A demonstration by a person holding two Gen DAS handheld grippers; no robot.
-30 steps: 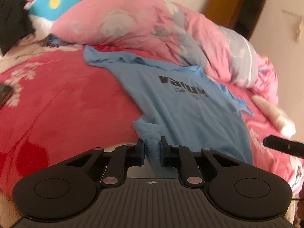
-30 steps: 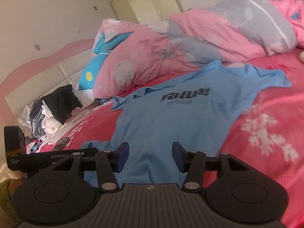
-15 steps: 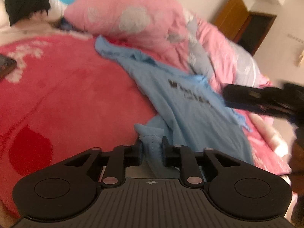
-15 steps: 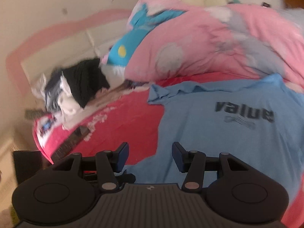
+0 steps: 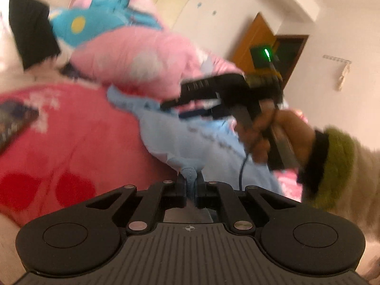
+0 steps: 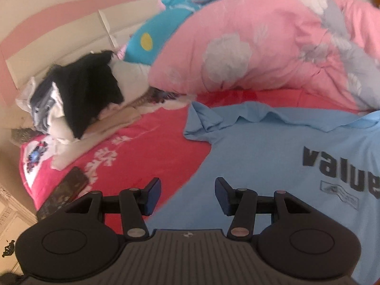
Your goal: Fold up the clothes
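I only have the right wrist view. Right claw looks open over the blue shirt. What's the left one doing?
Observer: The left claw is shut on a bunched edge of the blue T-shirt.
Operator: Where's my right claw relative to it?
Observer: The right claw is beyond the left one, above the shirt, held by a hand in a green-cuffed sleeve.
Operator: Anything behind?
Observer: A wooden door stands behind it.
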